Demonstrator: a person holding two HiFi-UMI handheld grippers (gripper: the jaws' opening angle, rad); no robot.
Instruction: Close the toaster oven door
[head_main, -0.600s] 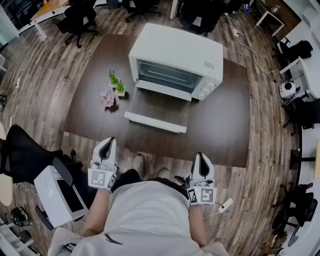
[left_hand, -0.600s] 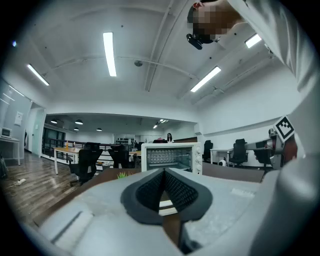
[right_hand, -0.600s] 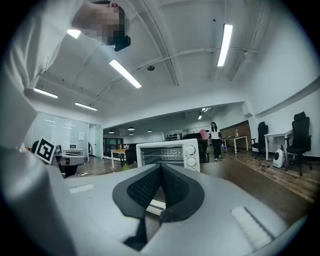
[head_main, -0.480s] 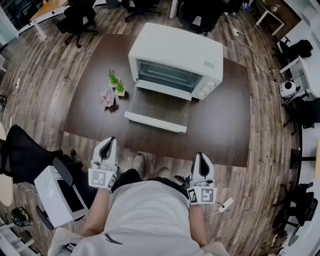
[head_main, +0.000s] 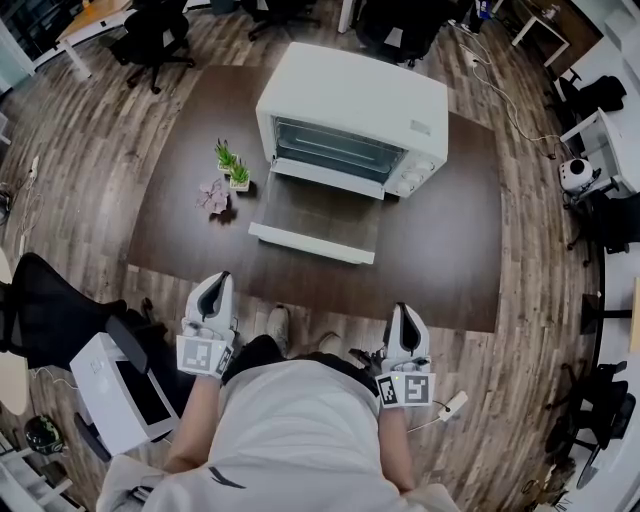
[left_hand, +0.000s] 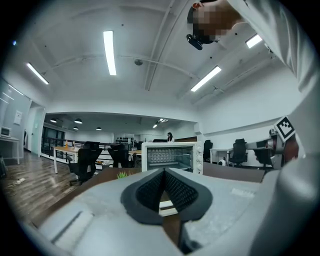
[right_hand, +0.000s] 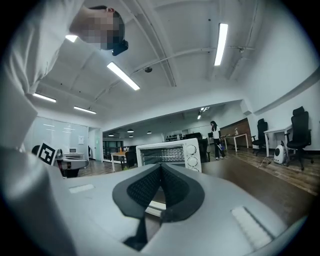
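A white toaster oven (head_main: 350, 115) stands on the dark brown table (head_main: 440, 260), its door (head_main: 318, 222) hanging open and lying flat toward me. My left gripper (head_main: 212, 300) and right gripper (head_main: 403, 325) are both shut and hold nothing. They are close to my body, short of the table's near edge and well apart from the door. The left gripper view looks past its closed jaws (left_hand: 164, 172) at the oven (left_hand: 172, 156) straight ahead. In the right gripper view the closed jaws (right_hand: 161, 167) point the same way at the oven (right_hand: 167, 154).
Two small potted plants (head_main: 233, 165) and a pink flower ornament (head_main: 214, 195) sit on the table left of the oven door. A white box-like device (head_main: 115, 390) rests at my lower left. Office chairs (head_main: 155, 35) and a floor cable (head_main: 500, 90) surround the table.
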